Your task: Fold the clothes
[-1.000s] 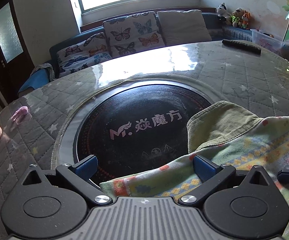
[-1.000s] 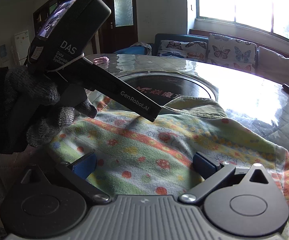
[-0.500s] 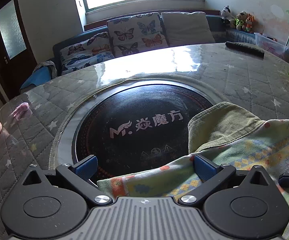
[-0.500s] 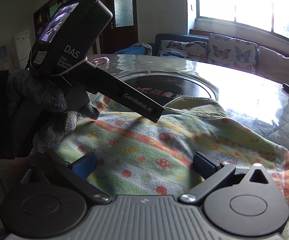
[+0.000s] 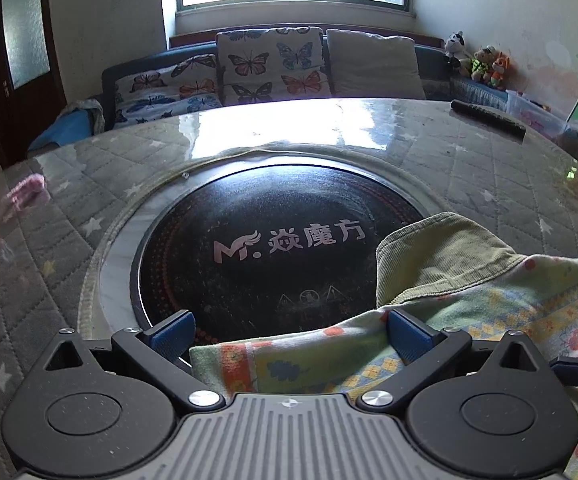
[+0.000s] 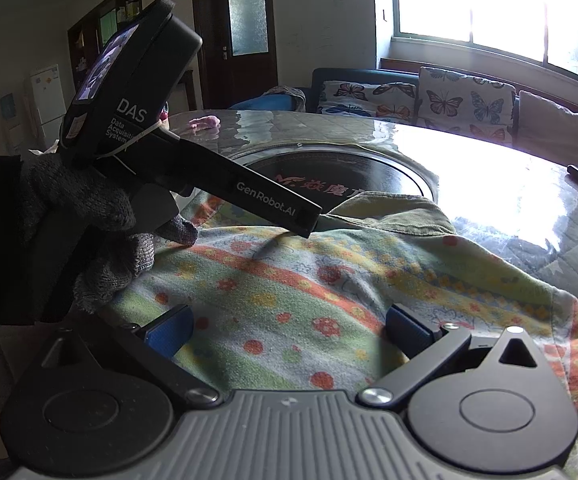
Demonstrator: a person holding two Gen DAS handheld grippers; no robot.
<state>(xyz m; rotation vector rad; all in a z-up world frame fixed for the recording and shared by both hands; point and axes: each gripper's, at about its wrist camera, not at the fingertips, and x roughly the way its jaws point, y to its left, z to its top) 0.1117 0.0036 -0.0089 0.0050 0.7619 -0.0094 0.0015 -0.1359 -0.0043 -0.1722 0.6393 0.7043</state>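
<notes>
A folded child's garment (image 6: pixel 329 292) with a colourful flower print and an olive green ribbed edge (image 5: pixel 441 260) lies on the round table. My left gripper (image 5: pixel 291 330) is open, with the garment's left front corner (image 5: pixel 249 356) lying between its blue pads. My right gripper (image 6: pixel 287 330) is open and hovers low over the garment's near side. In the right wrist view the left gripper's body (image 6: pixel 193 160) shows, held by a gloved hand (image 6: pixel 101 232) at the garment's left edge.
A black round hotplate (image 5: pixel 273 252) with a pink logo sits in the table's middle. A black remote (image 5: pixel 487 118) lies at the far right. A pink object (image 5: pixel 27 186) lies at the left. A sofa with butterfly cushions (image 5: pixel 273 66) stands behind.
The left gripper has tilted up and shifted slightly, so the far room shows higher and more centred. The garment and the right gripper have stayed in place.
</notes>
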